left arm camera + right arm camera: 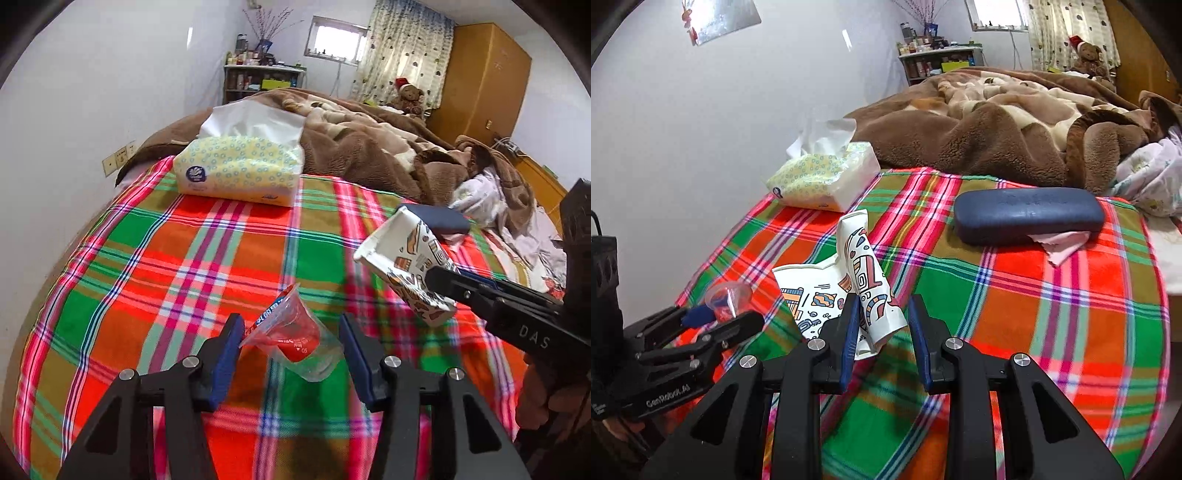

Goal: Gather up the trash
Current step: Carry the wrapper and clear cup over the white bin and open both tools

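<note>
Left gripper [291, 354] fingers pinch a clear plastic cup [295, 343] just above the plaid bed [147, 258]; right gripper [882, 325] fingers clamp a crushed paper cup [864, 280]; both pieces look light, thin and easily crumpled, so firm holds across their flattened walls suit best

I see a red, green and orange plaid sheet [184, 266], a brown blanket [979, 140], a navy case [1028, 214] and a white cup [406, 273] with multicoloured doodles.

Two close wrist views angled down, sharing the plaid bedspread [207, 258].
</note>
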`<state>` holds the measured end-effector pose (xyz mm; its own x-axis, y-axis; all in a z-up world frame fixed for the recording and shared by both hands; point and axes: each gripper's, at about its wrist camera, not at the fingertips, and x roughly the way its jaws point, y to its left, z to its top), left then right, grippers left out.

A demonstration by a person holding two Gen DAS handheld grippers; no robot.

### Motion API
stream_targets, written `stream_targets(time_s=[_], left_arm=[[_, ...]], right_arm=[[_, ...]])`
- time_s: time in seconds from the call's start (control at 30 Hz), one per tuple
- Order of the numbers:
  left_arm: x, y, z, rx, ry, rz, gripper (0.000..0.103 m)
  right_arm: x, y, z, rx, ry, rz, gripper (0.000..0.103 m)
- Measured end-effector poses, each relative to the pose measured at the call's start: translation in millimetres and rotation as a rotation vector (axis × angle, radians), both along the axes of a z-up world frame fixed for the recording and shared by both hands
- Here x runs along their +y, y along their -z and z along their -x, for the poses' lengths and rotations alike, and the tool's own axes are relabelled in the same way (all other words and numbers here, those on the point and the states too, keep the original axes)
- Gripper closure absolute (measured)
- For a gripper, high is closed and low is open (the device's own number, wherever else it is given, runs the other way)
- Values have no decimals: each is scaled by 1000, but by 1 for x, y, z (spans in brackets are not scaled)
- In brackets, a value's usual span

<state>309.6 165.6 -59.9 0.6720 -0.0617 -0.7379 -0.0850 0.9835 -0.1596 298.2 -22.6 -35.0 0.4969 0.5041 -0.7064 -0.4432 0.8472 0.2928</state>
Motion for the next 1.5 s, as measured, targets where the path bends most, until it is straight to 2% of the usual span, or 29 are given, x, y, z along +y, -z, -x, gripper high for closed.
stream_targets(time_s=[0.07, 0.47, 0.8, 1.1, 1.5], left_arm=[[-8, -8, 11, -20, 18, -19, 50], [-41, -57, 75, -107, 103, -9, 50], [-78, -81, 122, -157, 195, -22, 50], [-129, -95, 151, -188, 353, -7, 50], [-219, -113, 171, -236, 609, 33, 50]], right_arm=[[-6, -6, 8, -8, 13, -14, 75], [-39, -37, 68, -65, 75, -41, 75], [-81, -53, 119, -107, 166, -74, 75], [-132, -66, 170, -150, 328, -95, 75], [-196, -79, 228, -198, 614, -31, 75]])
